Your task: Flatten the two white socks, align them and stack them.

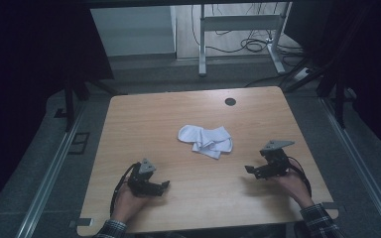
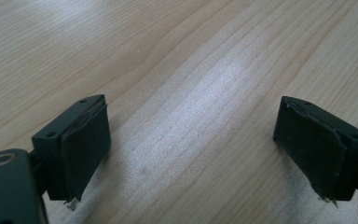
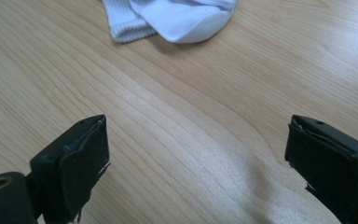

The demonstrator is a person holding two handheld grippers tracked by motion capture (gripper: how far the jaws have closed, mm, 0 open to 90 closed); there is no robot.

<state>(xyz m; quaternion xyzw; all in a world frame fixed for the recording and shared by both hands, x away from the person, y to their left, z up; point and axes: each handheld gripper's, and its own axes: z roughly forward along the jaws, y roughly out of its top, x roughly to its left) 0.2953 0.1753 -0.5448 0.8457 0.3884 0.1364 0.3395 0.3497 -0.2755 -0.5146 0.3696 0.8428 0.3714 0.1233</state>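
Note:
A heap of white socks (image 1: 206, 140) lies near the middle of the wooden table (image 1: 144, 119). My left gripper (image 1: 164, 185) rests low at the front left, held in a hand, its jaws wide apart over bare wood (image 2: 193, 140). My right gripper (image 1: 248, 169) sits at the front right, also open and holding nothing. In the right gripper view the socks (image 3: 168, 18) lie ahead of the jaws, at the top edge, well beyond the open gripper (image 3: 196, 163).
A round dark cable hole (image 1: 230, 101) sits near the table's far edge. Beyond the table stand a white desk frame (image 1: 238, 29) and cables on the floor. Metal rails (image 1: 54, 163) run along both sides of the table.

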